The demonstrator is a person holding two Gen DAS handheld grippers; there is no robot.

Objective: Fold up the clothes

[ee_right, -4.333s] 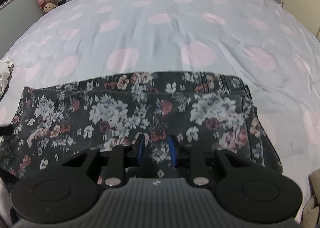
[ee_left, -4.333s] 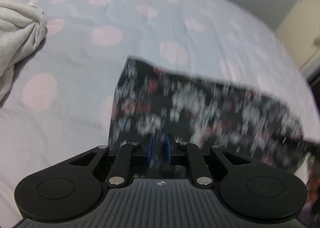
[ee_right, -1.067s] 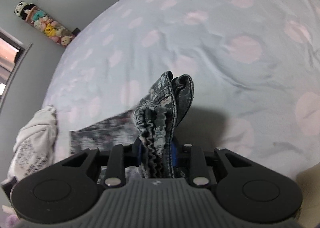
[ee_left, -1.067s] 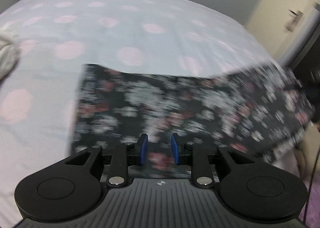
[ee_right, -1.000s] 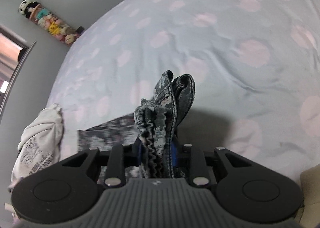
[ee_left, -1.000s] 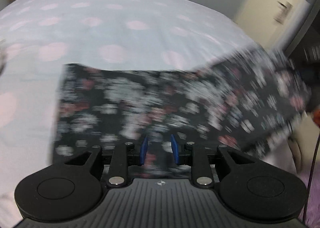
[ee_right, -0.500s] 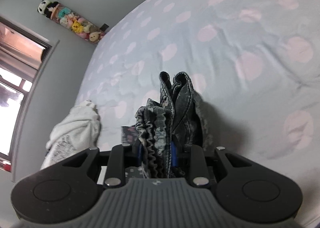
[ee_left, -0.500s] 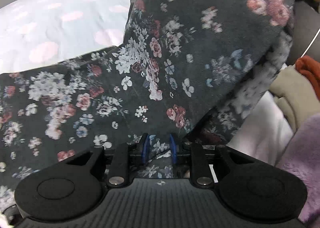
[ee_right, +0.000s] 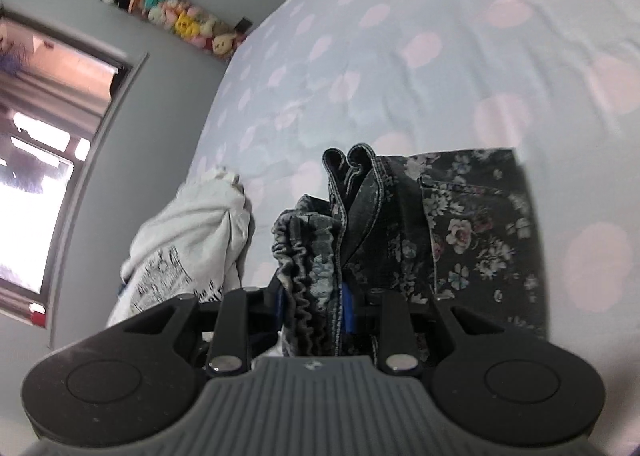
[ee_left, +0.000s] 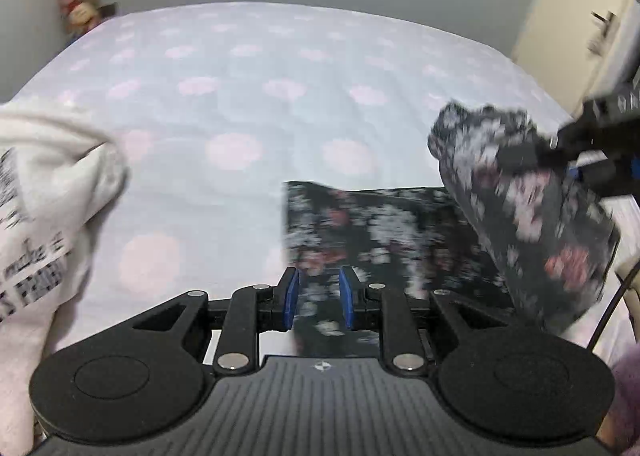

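floral shorts (ee_right: 460,232) waistband between right fingers (ee_right: 347,306)

Polka-dot bedsheet (ee_left: 240,104); plush toys (ee_right: 176,22) along grey wall; window (ee_right: 44,160) at left; door (ee_left: 592,20).

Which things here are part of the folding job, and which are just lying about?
In the job:
- floral pants, waistband end clamped in the right gripper
- left gripper, jaws apart over the pants
- bed, the folding surface

Lying about:
- white shirt
- plush toys
- window
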